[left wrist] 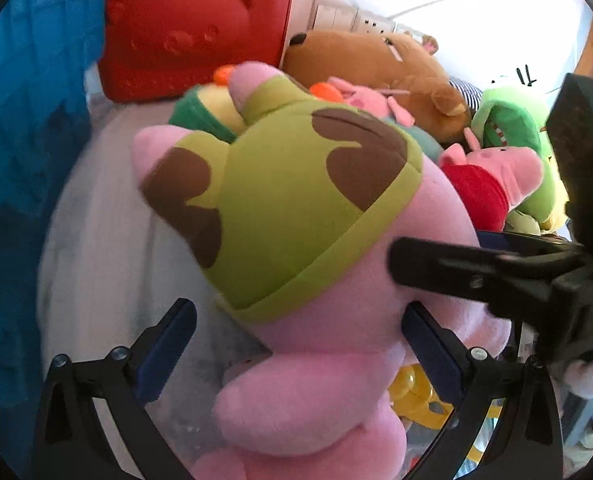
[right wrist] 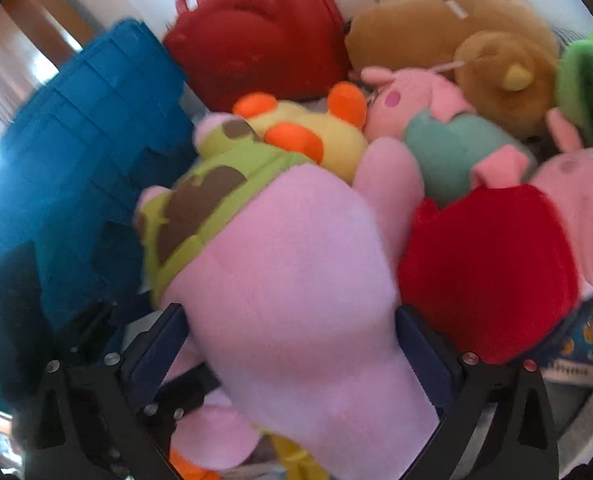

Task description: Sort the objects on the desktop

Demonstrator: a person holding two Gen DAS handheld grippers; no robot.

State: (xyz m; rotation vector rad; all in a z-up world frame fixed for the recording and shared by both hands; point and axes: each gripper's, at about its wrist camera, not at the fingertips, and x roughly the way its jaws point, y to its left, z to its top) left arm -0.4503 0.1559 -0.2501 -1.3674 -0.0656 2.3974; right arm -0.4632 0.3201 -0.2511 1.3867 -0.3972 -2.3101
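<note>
I am gripping the pink plush [right wrist: 296,280] (it is wearing a green-brown hat [left wrist: 280,200]) with the right gripper [right wrist: 292,344], beside the blue bin [right wrist: 80,168]. My left gripper [left wrist: 300,340] is standing open around it, with only the right finger touching.

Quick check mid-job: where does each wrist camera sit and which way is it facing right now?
Left wrist: on the left gripper, facing along its fingers at the pink plush in a green hat; the right gripper enters from the right.
Right wrist: on the right gripper, facing the same pink plush between its fingers.
Shared: the pink plush, red bag, brown plush, blue bin.
</note>
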